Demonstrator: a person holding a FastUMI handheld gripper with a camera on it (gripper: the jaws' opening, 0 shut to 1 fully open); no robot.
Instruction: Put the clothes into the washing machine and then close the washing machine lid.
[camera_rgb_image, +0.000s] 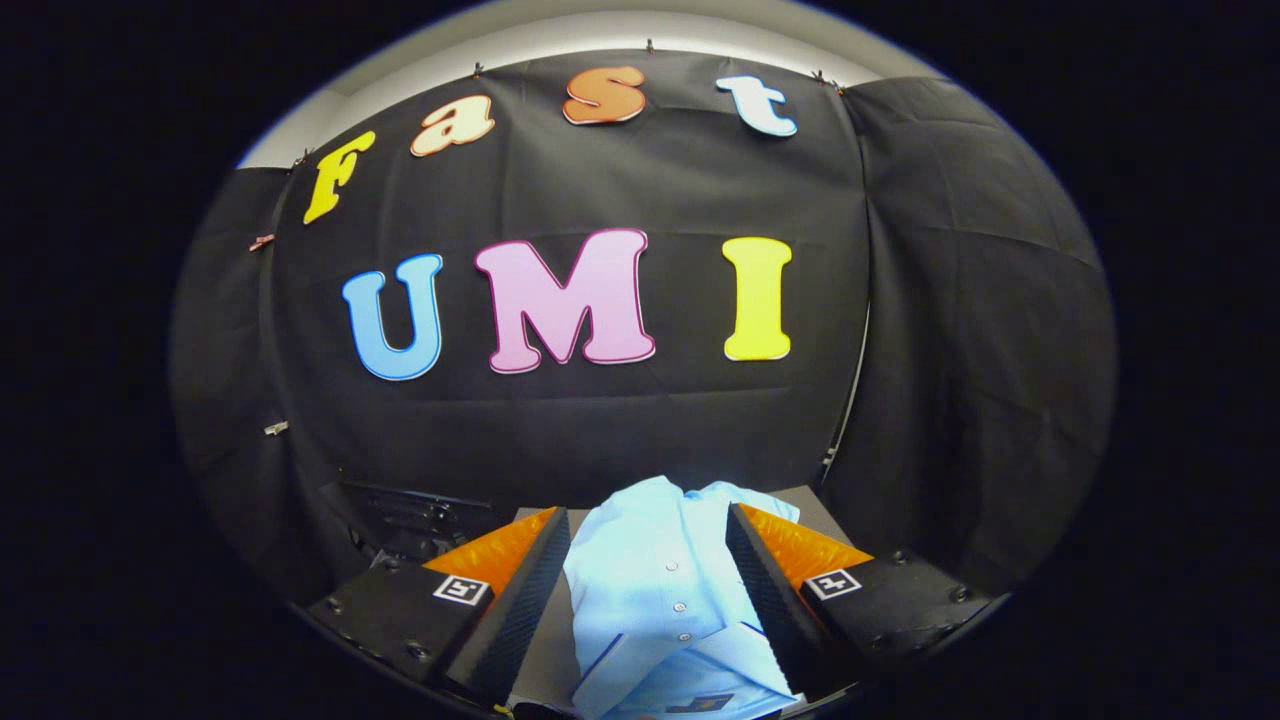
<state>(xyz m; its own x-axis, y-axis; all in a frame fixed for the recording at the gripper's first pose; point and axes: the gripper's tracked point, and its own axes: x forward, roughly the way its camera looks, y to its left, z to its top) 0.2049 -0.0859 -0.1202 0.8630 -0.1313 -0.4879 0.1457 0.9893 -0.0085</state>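
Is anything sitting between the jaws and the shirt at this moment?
Nothing visible does. The light blue shirt lies folded on the grey surface, directly between the open fingers of the gripper, with no other object in the gap. Whether the fingers touch the cloth cannot be told.

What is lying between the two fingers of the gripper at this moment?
In the gripper view, a light blue buttoned shirt lies between the open gripper's fingers, on a grey surface. Whether the fingers touch it is unclear.

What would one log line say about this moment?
gripper: open | between fingers: folded light blue buttoned shirt on grey surface | washing machine step: not yet done
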